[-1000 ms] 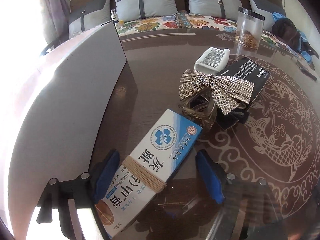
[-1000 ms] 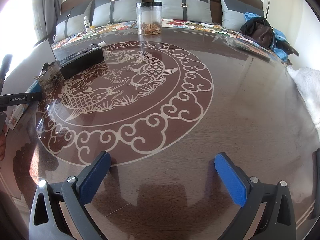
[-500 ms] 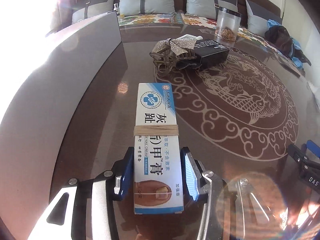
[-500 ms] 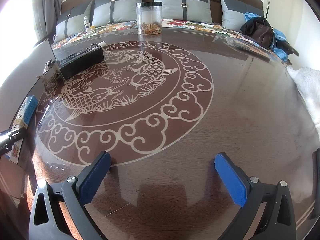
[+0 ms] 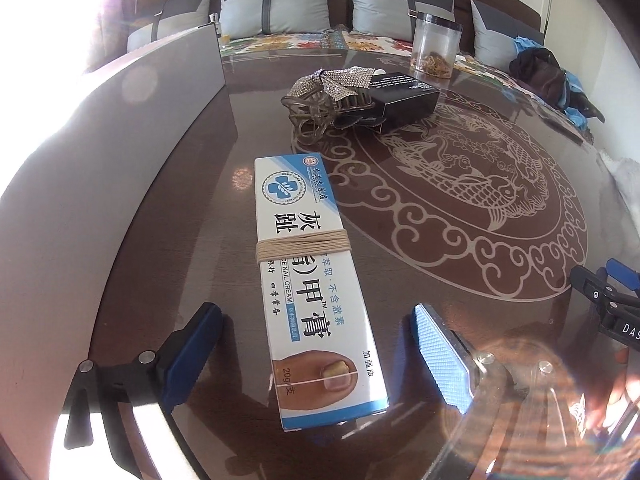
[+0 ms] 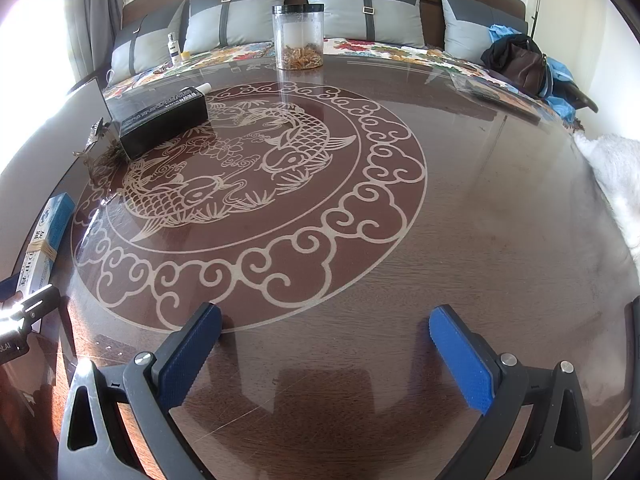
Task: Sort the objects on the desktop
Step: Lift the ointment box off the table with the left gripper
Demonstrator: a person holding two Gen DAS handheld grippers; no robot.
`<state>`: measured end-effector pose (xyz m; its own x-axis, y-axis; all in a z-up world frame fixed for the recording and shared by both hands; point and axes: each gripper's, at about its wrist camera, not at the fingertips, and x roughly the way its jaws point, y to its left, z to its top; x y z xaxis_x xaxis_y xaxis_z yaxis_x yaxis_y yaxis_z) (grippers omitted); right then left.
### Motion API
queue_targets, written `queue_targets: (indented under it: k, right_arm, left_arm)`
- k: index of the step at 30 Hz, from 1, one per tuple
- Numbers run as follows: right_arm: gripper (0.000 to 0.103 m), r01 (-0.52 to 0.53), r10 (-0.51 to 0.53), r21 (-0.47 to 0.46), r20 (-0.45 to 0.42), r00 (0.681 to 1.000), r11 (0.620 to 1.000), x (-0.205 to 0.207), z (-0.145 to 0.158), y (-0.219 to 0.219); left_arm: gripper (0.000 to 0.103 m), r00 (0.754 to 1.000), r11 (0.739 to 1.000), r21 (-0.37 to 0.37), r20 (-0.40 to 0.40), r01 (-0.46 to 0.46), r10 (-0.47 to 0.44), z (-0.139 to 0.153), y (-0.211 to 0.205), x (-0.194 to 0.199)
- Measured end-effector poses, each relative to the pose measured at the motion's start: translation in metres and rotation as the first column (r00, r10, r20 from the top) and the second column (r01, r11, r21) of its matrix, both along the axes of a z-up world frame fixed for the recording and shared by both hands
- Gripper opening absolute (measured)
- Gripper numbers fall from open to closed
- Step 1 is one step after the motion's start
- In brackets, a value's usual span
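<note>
A white and blue nail cream box bound with a rubber band lies flat on the glass table, between the fingers of my left gripper. The left gripper is open and its blue pads stand apart from the box on both sides. The box also shows at the left edge of the right wrist view. Beyond it lie a rhinestone bow hair clip and a black box. My right gripper is open and empty over bare table.
A grey board stands along the table's left side. A clear jar stands at the far edge, a white bottle lies behind the black box. A sofa with cushions and a dark bag lies behind.
My left gripper was shut on the nail cream box half a second ago; it has now opened wide and the box lies free on the table. The right gripper has not moved.
</note>
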<state>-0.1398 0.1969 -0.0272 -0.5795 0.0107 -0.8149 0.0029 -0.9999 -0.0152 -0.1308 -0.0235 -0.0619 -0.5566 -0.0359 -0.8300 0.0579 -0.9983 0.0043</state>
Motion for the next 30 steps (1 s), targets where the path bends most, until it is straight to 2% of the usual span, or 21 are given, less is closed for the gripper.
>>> queue_targets:
  k: [6,30]
  right_arm:
    - [0.103,0.0,0.0,0.0,0.0,1.0,1.0,0.0,0.0,0.0]
    - [0.103,0.0,0.0,0.0,0.0,1.0,1.0,0.0002,0.0002,0.0001]
  left_arm:
    - [0.103,1.0,1.0,0.0,-0.01,-0.018,0.018,-0.0012,-0.0035,0.0017]
    - [0.103,0.999,0.999,-0.003,-0.021,-0.041,0.041,-0.0011,-0.0032,0.0028]
